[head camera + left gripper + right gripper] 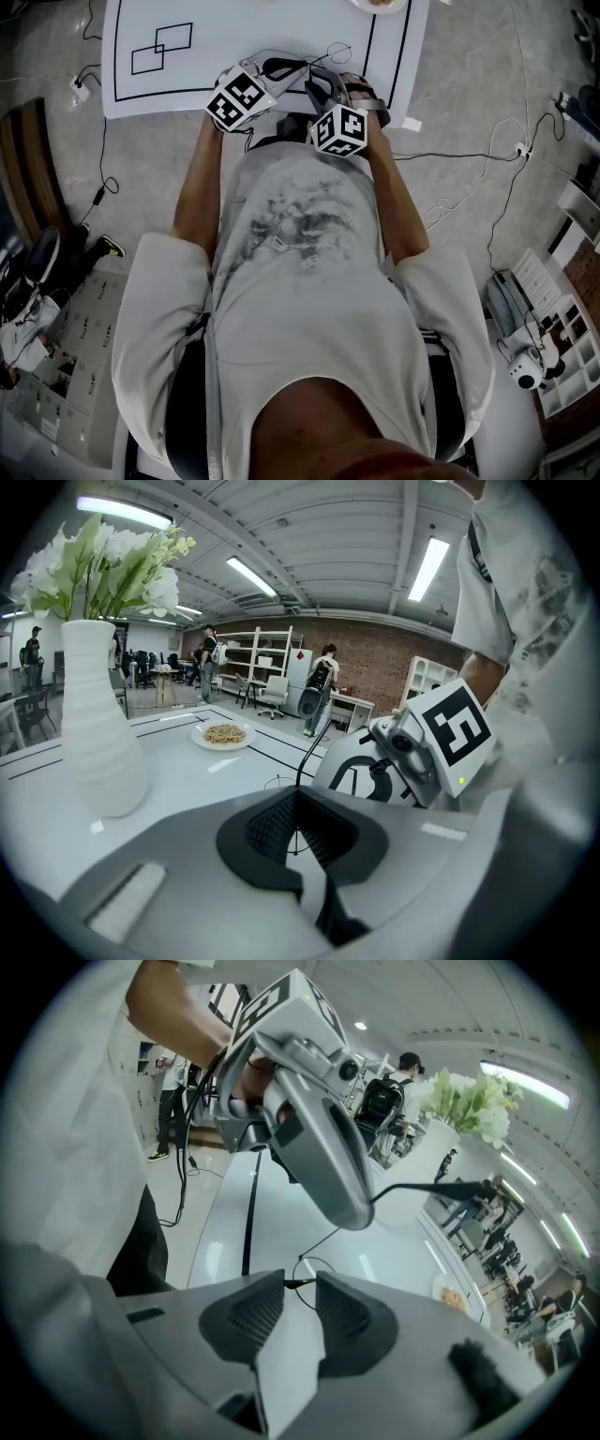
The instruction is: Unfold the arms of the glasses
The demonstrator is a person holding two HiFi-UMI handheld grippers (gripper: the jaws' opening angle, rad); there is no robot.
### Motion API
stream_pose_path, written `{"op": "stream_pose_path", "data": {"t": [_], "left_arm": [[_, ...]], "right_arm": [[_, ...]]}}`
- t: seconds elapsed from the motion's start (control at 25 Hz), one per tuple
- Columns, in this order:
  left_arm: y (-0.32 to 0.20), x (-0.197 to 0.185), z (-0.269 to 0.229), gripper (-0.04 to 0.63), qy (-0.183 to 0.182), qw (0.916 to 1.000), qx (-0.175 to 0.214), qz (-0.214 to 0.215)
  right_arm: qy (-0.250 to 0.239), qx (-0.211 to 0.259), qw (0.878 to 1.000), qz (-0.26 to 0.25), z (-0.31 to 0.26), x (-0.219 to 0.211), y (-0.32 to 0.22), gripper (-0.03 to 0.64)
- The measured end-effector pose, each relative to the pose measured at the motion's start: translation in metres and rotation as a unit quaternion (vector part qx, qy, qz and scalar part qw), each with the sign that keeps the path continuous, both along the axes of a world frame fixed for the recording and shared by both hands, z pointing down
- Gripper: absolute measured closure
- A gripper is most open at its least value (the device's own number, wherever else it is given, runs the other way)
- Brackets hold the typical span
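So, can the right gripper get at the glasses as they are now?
Probably yes. The right gripper has its jaws apart with a thin part of the glasses between them. Nothing blocks it, and the shut left gripper holds the glasses up.

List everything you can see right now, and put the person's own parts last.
glasses: one, thin dark frame, held above the table between both claws
table: one, white with black lines, in front of the person
vase: one, white and ribbed, on the table
flowers: one bunch, white with green leaves, in the vase
plate: one, white with food on it, farther back on the table
cables: several, black and white, on the floor
people: several, far across the room
arms: two, bare, reaching to the table
left claw: grey, shut on the glasses
right claw: grey, open, pads either side of the frame
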State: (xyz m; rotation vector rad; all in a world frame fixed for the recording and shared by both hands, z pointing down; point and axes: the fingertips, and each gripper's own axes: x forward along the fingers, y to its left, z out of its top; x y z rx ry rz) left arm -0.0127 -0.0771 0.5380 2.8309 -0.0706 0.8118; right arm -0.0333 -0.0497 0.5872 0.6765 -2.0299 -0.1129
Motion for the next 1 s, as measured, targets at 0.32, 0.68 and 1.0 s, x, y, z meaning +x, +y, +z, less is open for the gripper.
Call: {"op": "stream_pose_path", "data": {"t": [0.32, 0.68, 1.0], "left_arm": [[-0.003, 0.0, -0.001, 0.588, -0.001, 1.0, 0.003, 0.0], [-0.001, 0.0, -0.003, 0.588, 0.001, 1.0, 0.007, 0.0], [0.0, -0.001, -0.004, 0.588, 0.002, 0.9999, 0.011, 0.003]], "right_arm": [[0.0, 0.012, 1.0, 0.001, -0.004, 0.0, -0.002, 0.555], [-0.012, 0.021, 1.0, 0.017, -0.016, 0.005, -0.002, 0.572], [-0.037, 0.038, 0.997, 0.05, -0.039, 0.012, -0.011, 0.583]]}}
